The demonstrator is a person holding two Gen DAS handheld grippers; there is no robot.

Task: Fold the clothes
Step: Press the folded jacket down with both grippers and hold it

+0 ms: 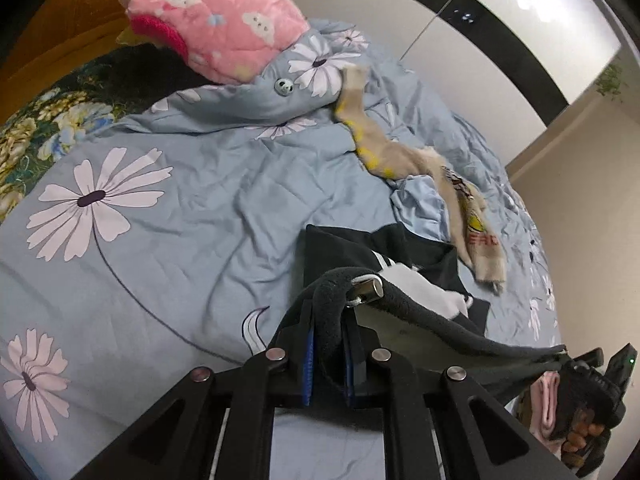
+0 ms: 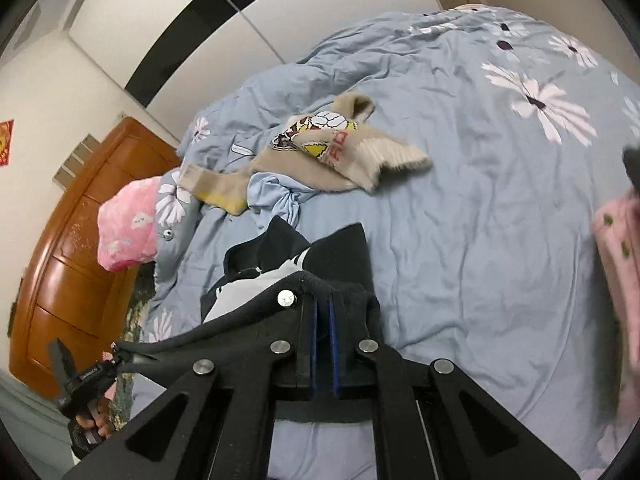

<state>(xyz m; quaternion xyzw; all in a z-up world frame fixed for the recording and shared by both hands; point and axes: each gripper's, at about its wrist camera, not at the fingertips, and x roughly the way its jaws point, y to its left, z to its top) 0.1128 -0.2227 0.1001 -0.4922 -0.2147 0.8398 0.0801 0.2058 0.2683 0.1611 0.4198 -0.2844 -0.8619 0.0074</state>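
A dark fleece garment [image 1: 432,320] with a white lining and a metal snap is stretched in the air between both grippers. My left gripper [image 1: 330,320] is shut on one end of its edge. My right gripper [image 2: 324,304] is shut on the other end [image 2: 336,292]. Each view shows the other gripper at the far end of the cloth, held by a hand. Below the stretched edge a black-and-white part of clothing [image 1: 360,248] lies on the bed. A beige knitted sweater [image 2: 340,148] with a cartoon print lies further out, over a light blue garment [image 2: 280,196].
The bed is covered with a blue duvet [image 1: 180,220] printed with white flowers. A pink quilted blanket [image 1: 216,16] is piled near a wooden headboard [image 2: 72,248]. A pink dotted garment [image 2: 620,248] hangs at the right edge. White wardrobe doors [image 1: 500,32] stand behind the bed.
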